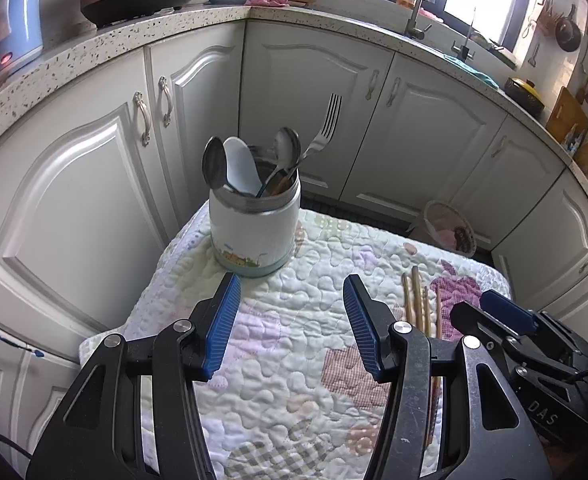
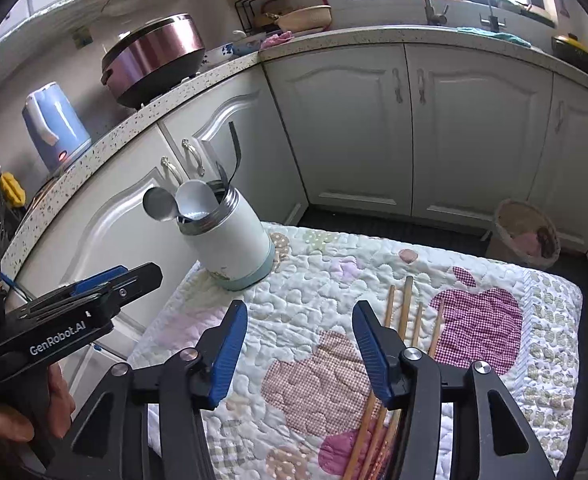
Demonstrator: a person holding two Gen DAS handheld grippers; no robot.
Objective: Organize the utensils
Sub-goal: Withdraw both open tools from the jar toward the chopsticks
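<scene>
four chopsticks (image 2: pixel 403 312), three spoons (image 1: pixel 214 162), one fork (image 1: pixel 327 126)

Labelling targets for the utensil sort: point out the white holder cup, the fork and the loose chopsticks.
white holder cup (image 1: pixel 254 232): left wrist view, front of its white wall.
fork (image 1: pixel 331 114): left wrist view, on the tines, standing in the cup.
chopsticks (image 2: pixel 405 304): right wrist view, upper shaft of the thickest stick, lying on the quilt.

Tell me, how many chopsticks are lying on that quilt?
4 chopsticks show, side by side on the quilted cloth beside the purple apple patch, right of the white holder. Their near ends run under the right gripper's fingers, so another could be hidden.
</scene>
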